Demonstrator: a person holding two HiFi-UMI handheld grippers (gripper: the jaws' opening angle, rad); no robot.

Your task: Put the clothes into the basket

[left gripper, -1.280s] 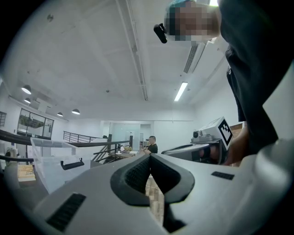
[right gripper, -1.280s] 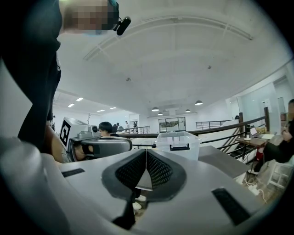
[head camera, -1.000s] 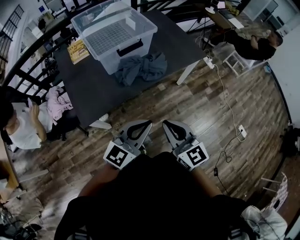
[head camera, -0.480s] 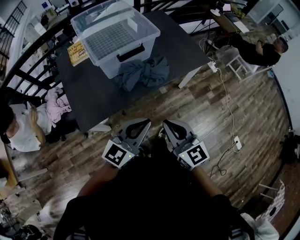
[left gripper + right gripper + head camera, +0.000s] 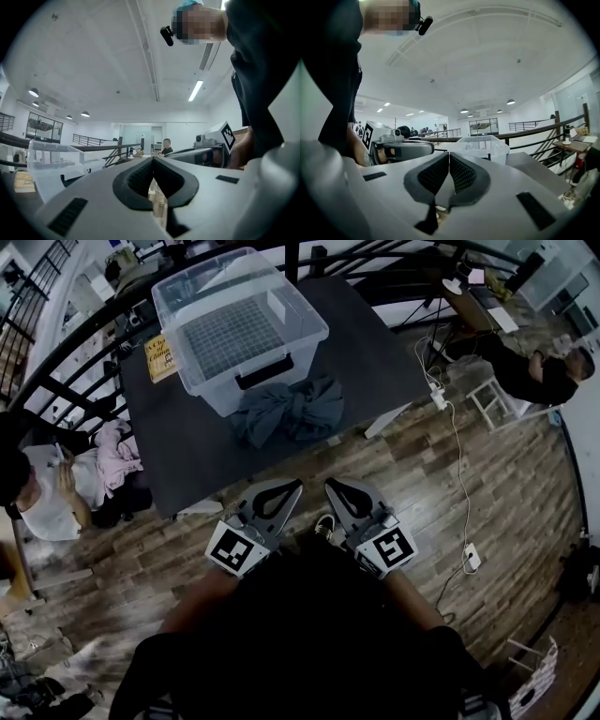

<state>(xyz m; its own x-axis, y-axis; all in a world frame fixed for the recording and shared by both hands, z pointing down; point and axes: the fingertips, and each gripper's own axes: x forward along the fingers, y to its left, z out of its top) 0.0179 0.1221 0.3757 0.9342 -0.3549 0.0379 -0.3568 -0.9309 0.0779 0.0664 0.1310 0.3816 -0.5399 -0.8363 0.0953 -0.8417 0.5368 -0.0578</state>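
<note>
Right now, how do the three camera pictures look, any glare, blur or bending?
Head view: dim, with strong fisheye bending the railing, but the basket and grey clothes are sharp. Left gripper view: dark round corners, ceiling strip light blown out, the left gripper shut and soft up close. Right gripper view: same dark corners and bright ceiling, right gripper shut.

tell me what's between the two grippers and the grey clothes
Only bare dark table and a strip of wood floor, seen in the head view.

A dark table [image 5: 370, 338] stands on wood-plank floor [image 5: 487, 474], beside a black railing [image 5: 543, 127], under a white lit ceiling [image 5: 93, 56].
</note>
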